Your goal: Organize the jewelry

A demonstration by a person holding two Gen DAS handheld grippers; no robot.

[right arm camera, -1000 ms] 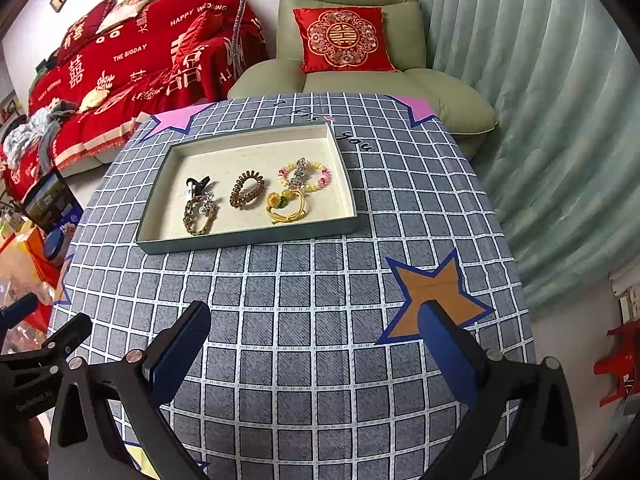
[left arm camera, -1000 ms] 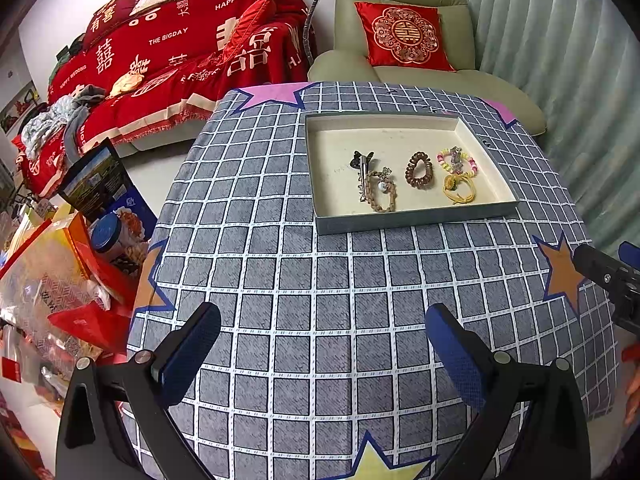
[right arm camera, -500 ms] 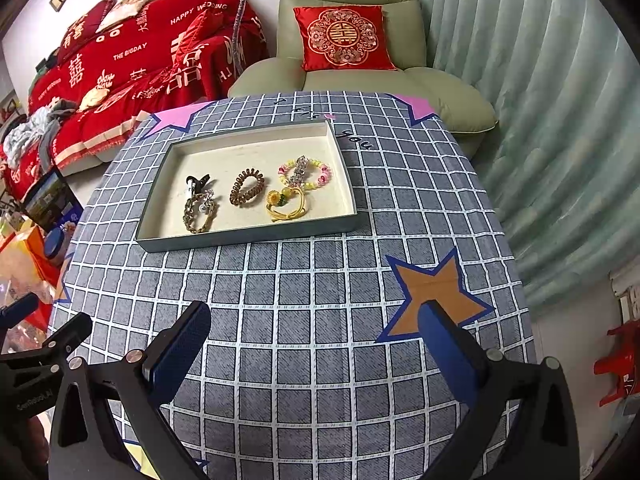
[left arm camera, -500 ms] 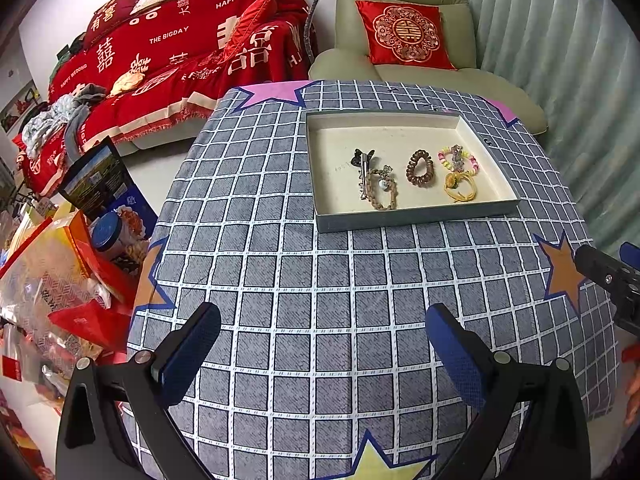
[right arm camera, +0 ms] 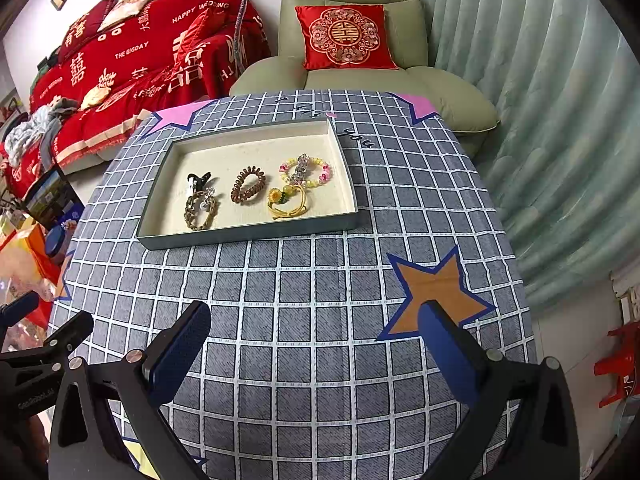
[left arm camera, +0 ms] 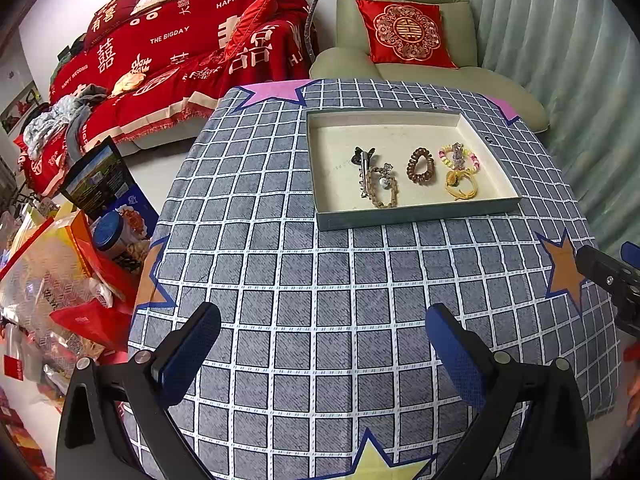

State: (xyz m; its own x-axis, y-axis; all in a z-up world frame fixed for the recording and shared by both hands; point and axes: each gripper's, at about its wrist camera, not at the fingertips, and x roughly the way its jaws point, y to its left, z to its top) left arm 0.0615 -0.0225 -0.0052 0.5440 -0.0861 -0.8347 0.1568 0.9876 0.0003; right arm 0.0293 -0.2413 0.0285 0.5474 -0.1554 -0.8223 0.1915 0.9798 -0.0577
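A shallow grey tray (left arm camera: 416,213) (right arm camera: 248,236) with a cream floor sits on the far half of the checked tablecloth. In it lie a black hair clip (left arm camera: 363,159) (right arm camera: 199,179), a braided bracelet with a charm (left arm camera: 383,192) (right arm camera: 201,210), a brown spiral hair tie (left arm camera: 420,165) (right arm camera: 248,185), a pastel bead bracelet (left arm camera: 459,157) (right arm camera: 306,170) and a yellow flower hair tie (left arm camera: 460,186) (right arm camera: 286,202). My left gripper (left arm camera: 322,344) and right gripper (right arm camera: 314,336) are both open and empty, held over the near part of the table.
A green armchair (right arm camera: 352,60) with a red cushion stands behind the table. A red-covered sofa (left arm camera: 160,60) is at the back left. Bags and boxes (left arm camera: 60,260) crowd the floor on the left. A curtain (right arm camera: 540,120) hangs on the right.
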